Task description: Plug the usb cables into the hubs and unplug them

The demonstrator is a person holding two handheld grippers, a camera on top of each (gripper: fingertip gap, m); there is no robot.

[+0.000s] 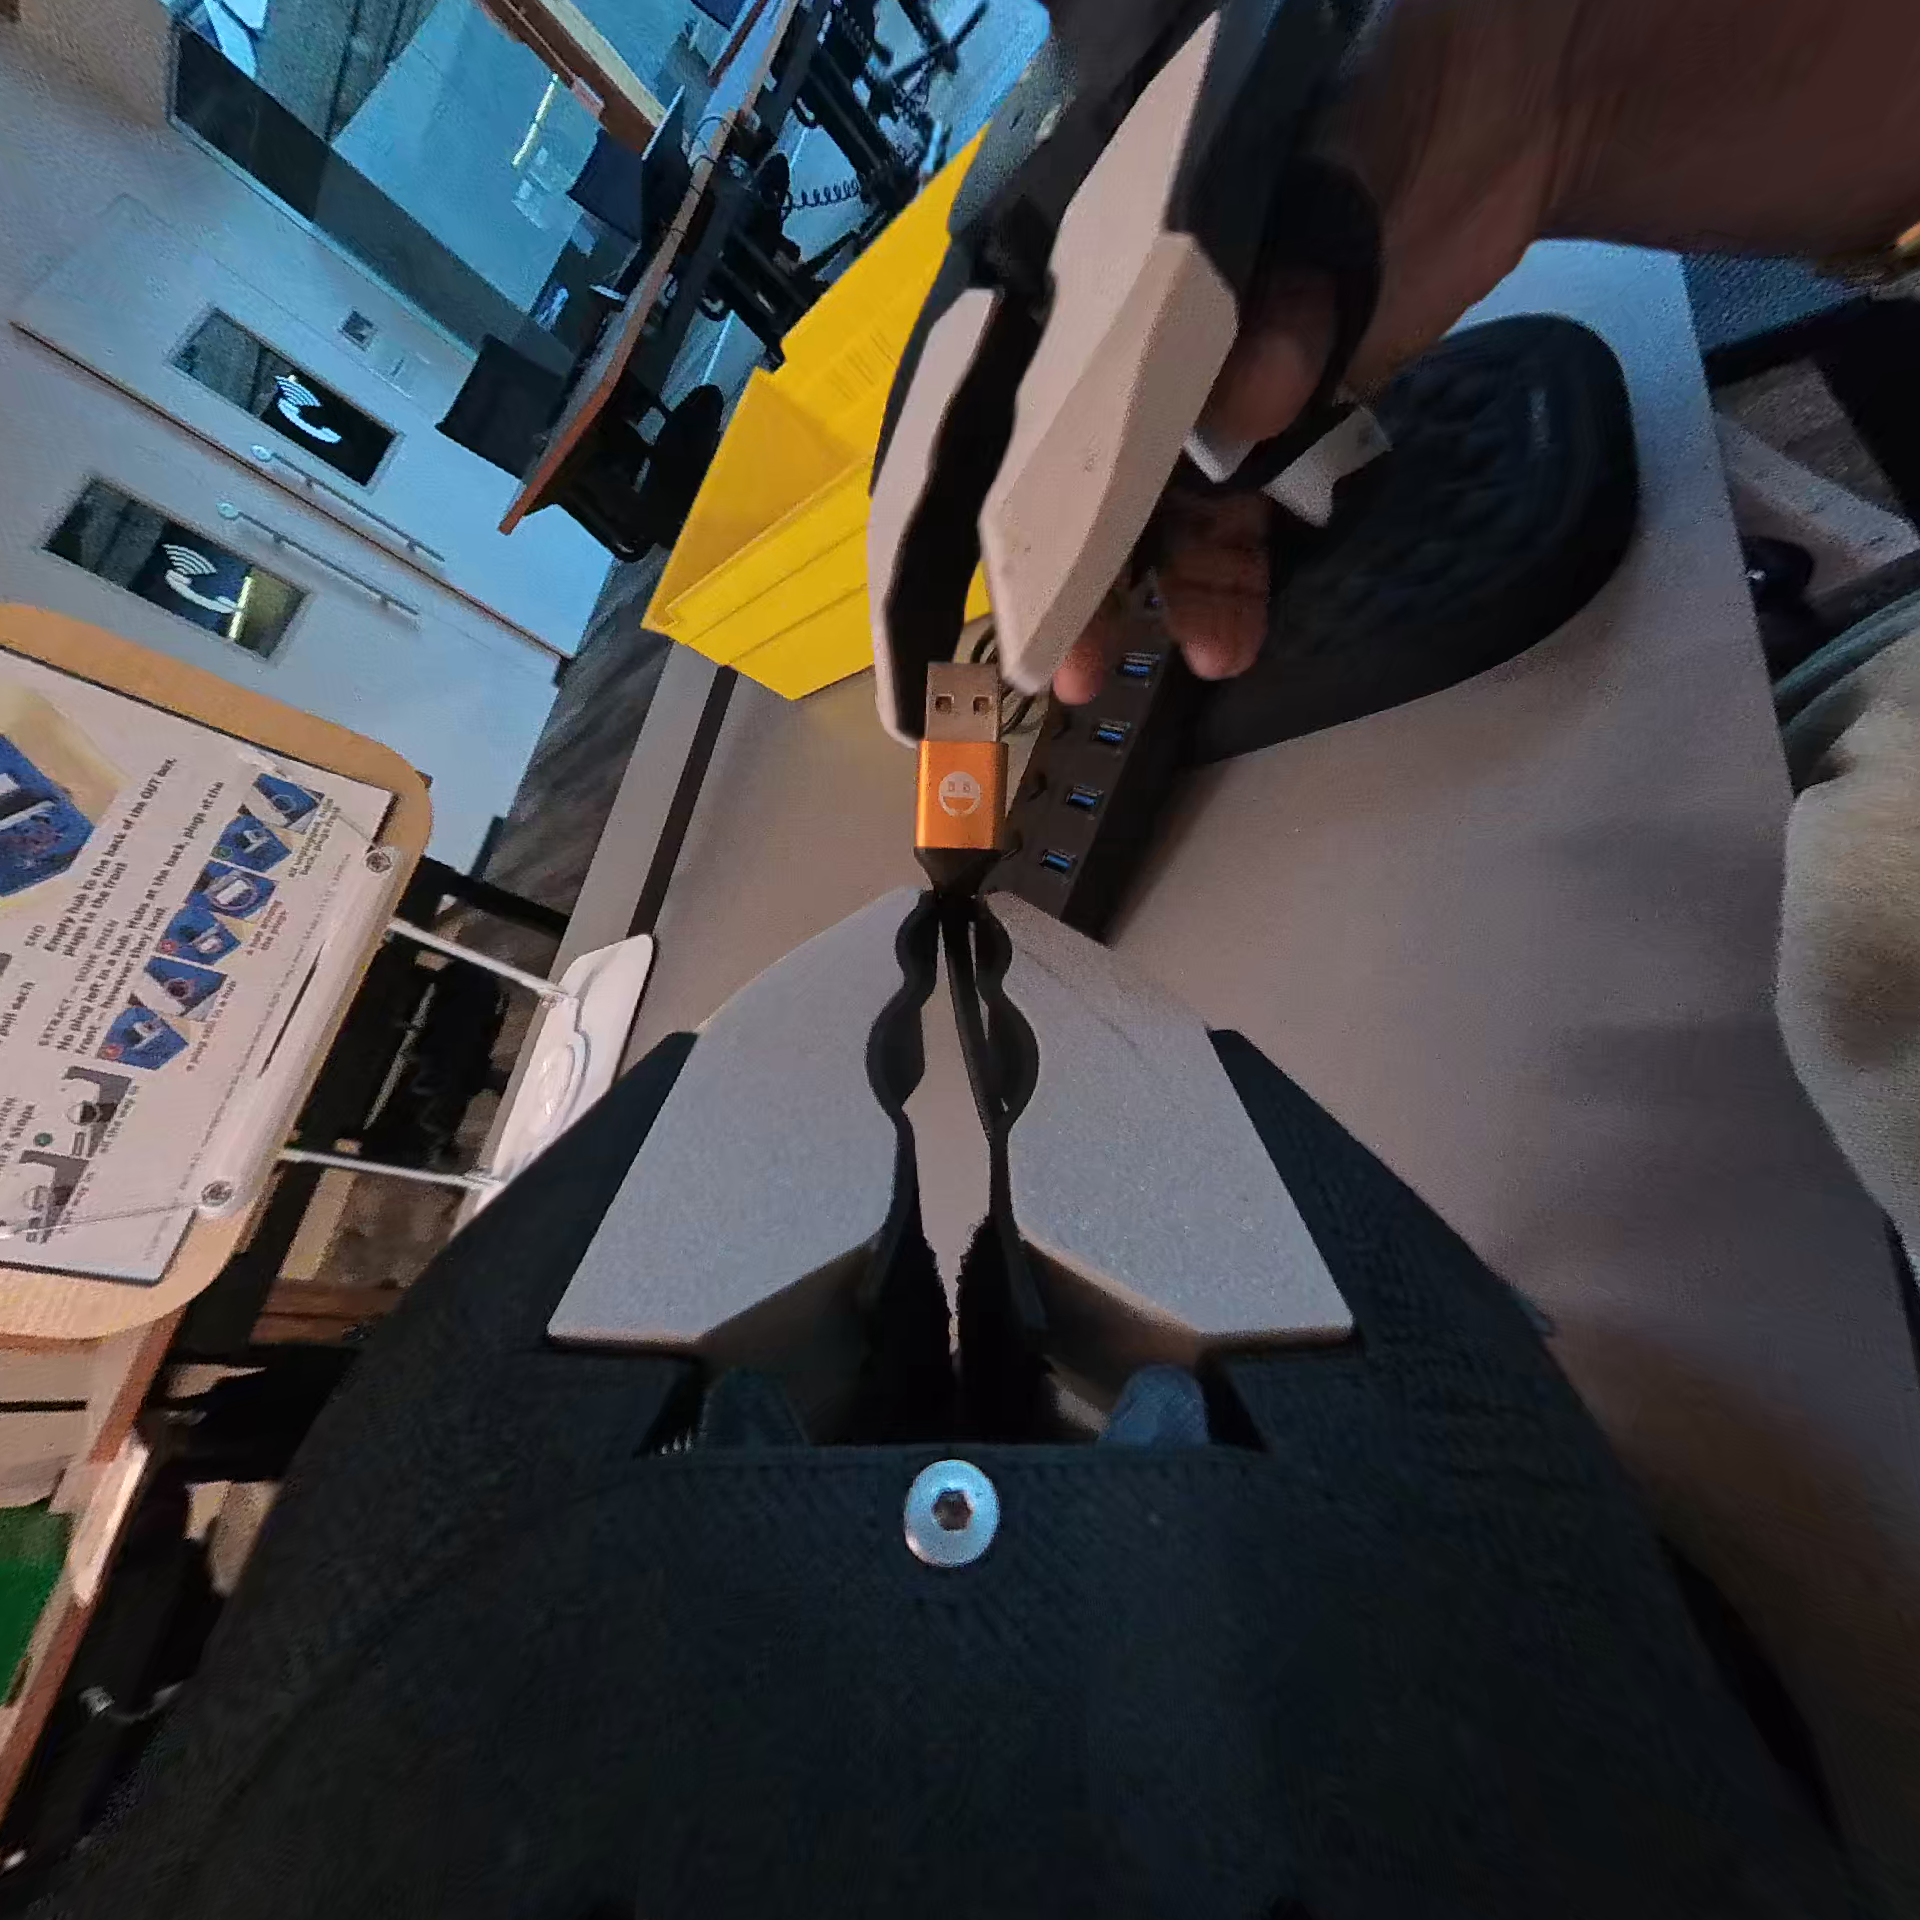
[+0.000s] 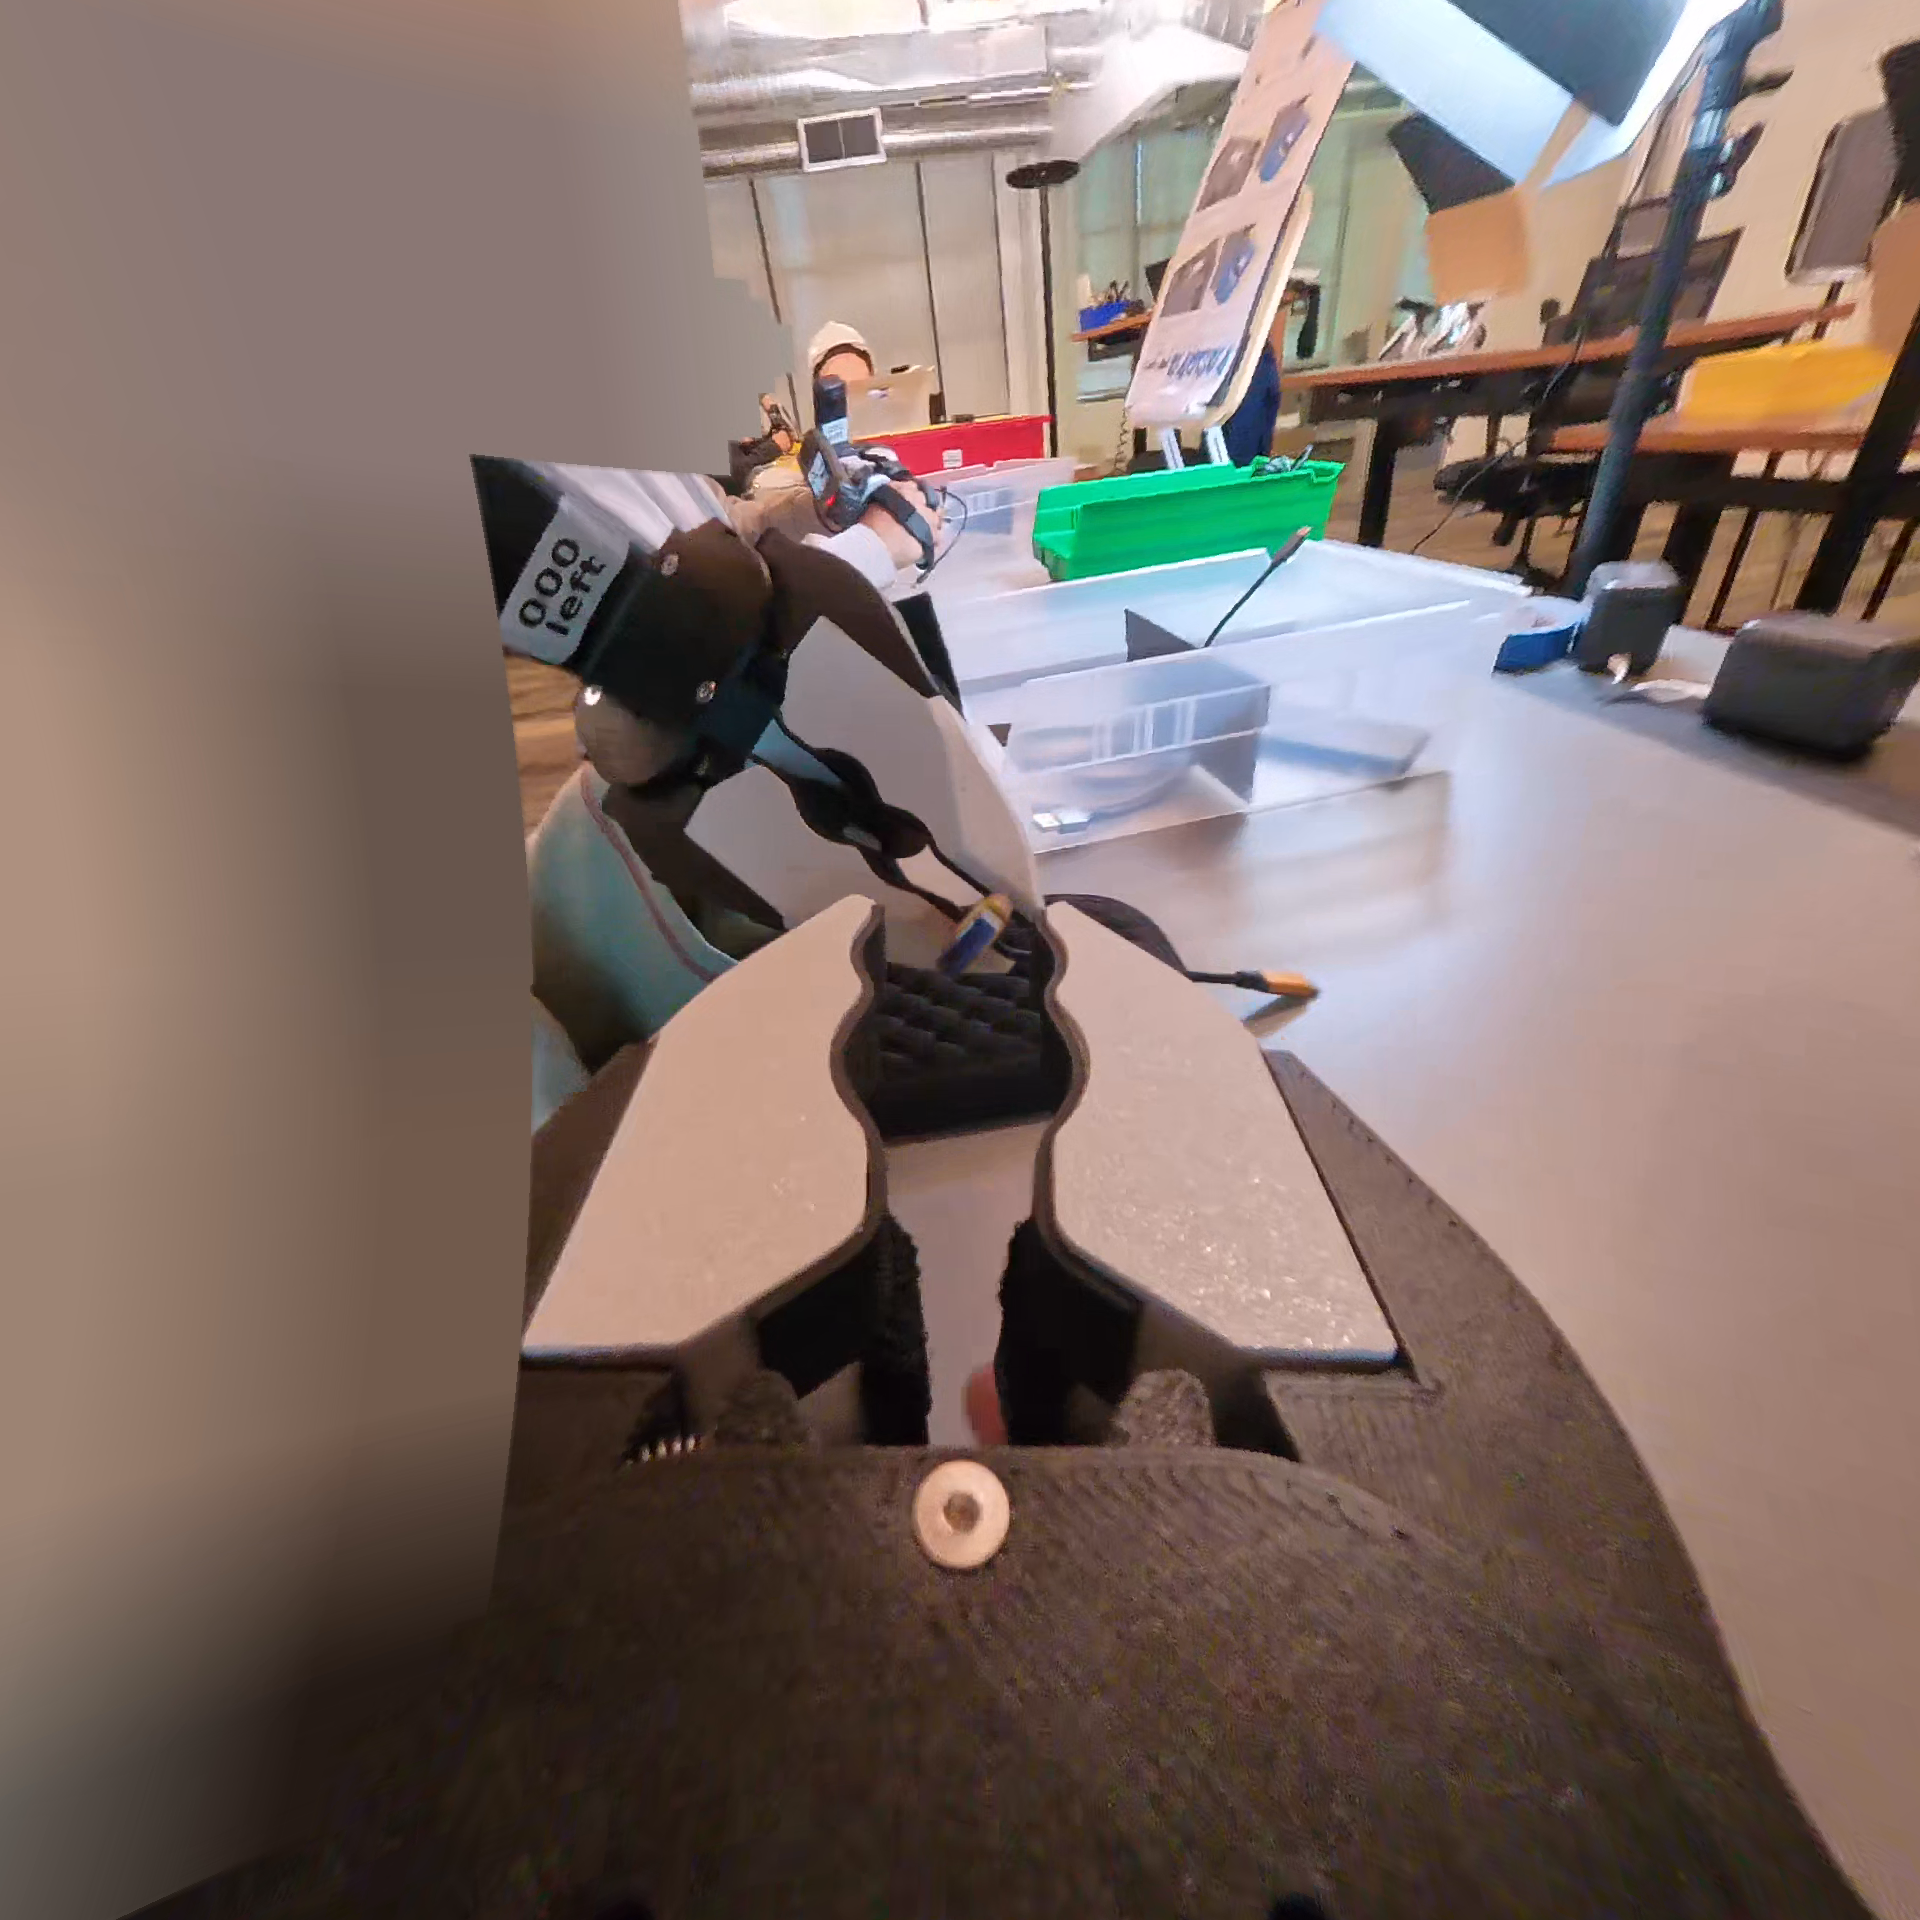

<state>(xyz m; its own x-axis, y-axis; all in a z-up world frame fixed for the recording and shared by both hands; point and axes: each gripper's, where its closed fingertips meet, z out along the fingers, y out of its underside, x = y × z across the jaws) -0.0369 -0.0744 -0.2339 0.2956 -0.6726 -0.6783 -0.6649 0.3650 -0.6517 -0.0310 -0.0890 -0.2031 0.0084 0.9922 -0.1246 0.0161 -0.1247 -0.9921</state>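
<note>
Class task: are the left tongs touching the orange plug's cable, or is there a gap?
Touching. The left wrist view shows the left tongs shut on the black cable just behind the orange plug, which sticks out past the tips.

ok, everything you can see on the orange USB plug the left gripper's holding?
The orange-sleeved USB-A plug has a bare silver metal tip, an orange metallic-looking shell with a round pale logo, and a black strain relief into a thin black cable. The left gripper is shut on the cable just behind the shell, so the plug juts forward, unplugged. It sits beside the black multi-port hub with blue sockets, its tip close to the right gripper.
</note>
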